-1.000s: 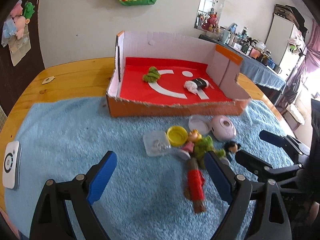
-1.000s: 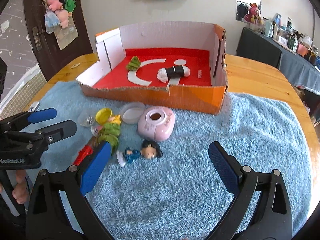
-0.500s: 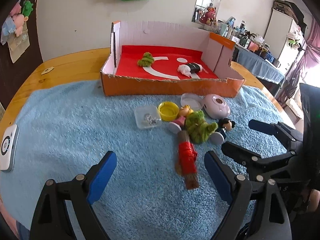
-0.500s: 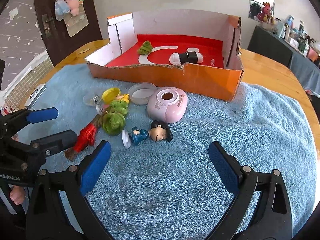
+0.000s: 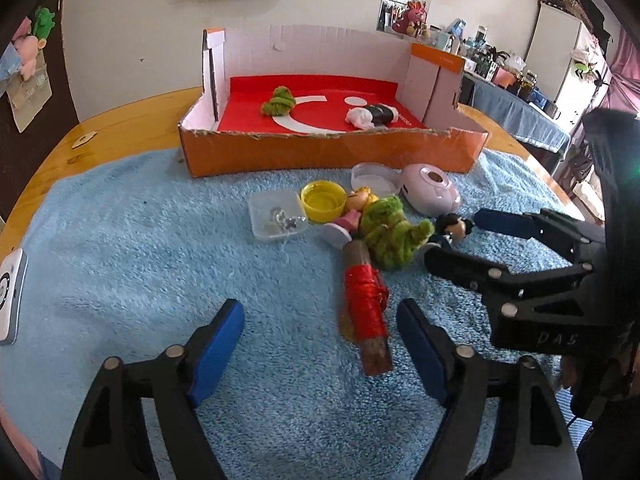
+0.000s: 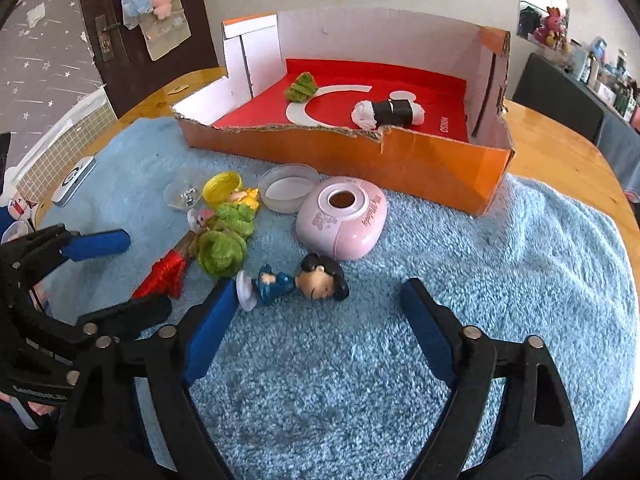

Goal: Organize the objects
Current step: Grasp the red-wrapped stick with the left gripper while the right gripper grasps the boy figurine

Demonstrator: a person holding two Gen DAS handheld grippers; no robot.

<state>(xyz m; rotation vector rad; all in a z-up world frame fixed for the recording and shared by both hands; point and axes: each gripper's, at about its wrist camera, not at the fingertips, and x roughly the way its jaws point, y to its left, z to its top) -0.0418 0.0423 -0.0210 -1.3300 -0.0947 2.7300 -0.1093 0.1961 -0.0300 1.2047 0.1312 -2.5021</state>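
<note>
A wooden stick wound with red thread lies on the blue towel, between the fingers of my left gripper. The jaws are closing and the pads do not touch it. A small doll with black hair and a blue dress lies between the fingers of my right gripper, whose jaws are also closing without contact. Green yarn bundles rest against the stick. Behind stands the orange box with a red floor, holding a green yarn knot and a white-and-black roll.
A pink round gadget, a clear lid, a yellow cap, a small clear case and a blonde figurine crowd the towel's middle. A white device sits at the table's left edge. The two grippers stand close together.
Both grippers came lower and nearer the pile, and their jaws narrowed. The stick now lies between the left fingers and the doll between the right fingers.
</note>
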